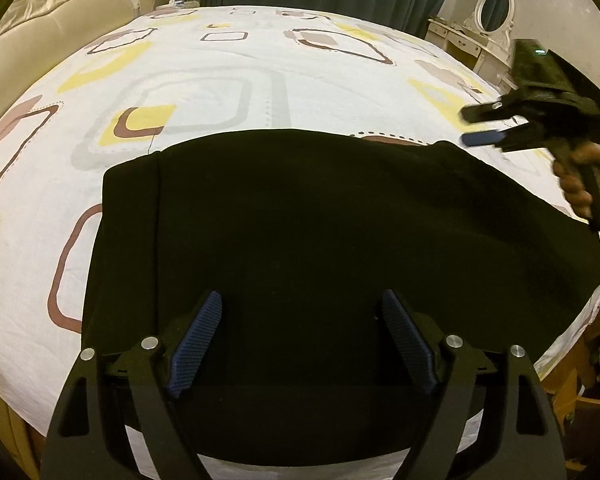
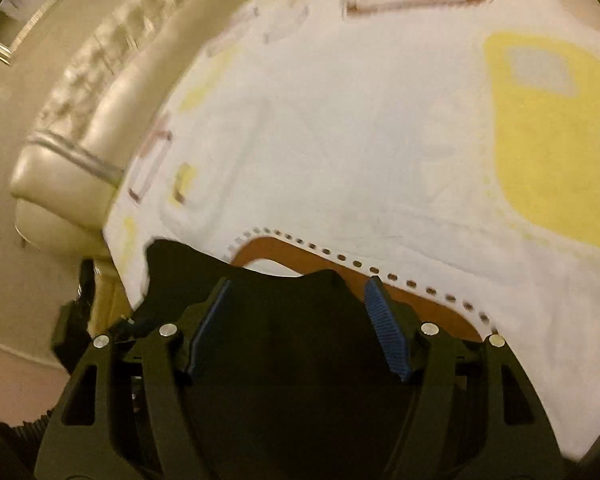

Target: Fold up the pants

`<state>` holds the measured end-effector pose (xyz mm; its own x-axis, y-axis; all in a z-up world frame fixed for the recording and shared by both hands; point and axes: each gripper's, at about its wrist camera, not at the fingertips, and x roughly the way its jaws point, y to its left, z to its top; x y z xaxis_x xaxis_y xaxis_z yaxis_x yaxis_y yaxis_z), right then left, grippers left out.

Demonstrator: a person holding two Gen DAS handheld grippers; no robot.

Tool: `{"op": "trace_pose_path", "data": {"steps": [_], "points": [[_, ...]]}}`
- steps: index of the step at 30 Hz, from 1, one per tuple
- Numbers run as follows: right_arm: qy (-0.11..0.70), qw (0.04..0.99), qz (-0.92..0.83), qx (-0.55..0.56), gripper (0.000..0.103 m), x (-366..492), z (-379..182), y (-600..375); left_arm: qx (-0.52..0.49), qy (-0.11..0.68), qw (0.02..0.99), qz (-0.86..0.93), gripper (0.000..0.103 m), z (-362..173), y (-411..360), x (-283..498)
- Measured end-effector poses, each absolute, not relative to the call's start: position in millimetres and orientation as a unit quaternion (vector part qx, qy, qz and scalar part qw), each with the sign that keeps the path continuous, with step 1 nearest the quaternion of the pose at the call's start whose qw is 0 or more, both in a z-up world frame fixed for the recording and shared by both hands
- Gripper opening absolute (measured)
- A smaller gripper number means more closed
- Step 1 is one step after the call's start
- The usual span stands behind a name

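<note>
On the bed point(image 1: 220, 76), my black pants point(image 1: 320, 232) lie flat as a broad folded slab. Left claw point(image 1: 302, 340) and right claw point(image 2: 300, 328) both gape empty above them; I judge further folds remain.

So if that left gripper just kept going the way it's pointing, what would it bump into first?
Most likely the black pants lying on the bed: the left gripper points down at them, open and holding nothing.
</note>
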<state>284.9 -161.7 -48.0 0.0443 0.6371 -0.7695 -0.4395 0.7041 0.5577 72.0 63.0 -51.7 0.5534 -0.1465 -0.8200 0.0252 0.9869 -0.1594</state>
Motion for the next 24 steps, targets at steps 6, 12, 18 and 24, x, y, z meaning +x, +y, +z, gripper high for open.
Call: {"op": "trace_pose_path", "data": {"steps": [6, 12, 18, 24], "points": [[0.623, 0.68, 0.385, 0.027, 0.03, 295, -70, -153, -0.073, 0.472, 0.877, -0.049, 0.083, -52, 64, 73], [0.6, 0.706, 0.375, -0.023, 0.01, 284, -50, -146, -0.076, 0.472, 0.877, -0.047, 0.083, -52, 64, 74], [0.595, 0.733, 0.326, -0.056, 0.005, 293, -64, -145, -0.069, 0.468, 0.88, -0.044, 0.083, -53, 62, 72], [0.566, 0.765, 0.307, 0.004, 0.012, 292, -63, -162, -0.072, 0.469, 0.879, -0.046, 0.083, -53, 64, 73]]}}
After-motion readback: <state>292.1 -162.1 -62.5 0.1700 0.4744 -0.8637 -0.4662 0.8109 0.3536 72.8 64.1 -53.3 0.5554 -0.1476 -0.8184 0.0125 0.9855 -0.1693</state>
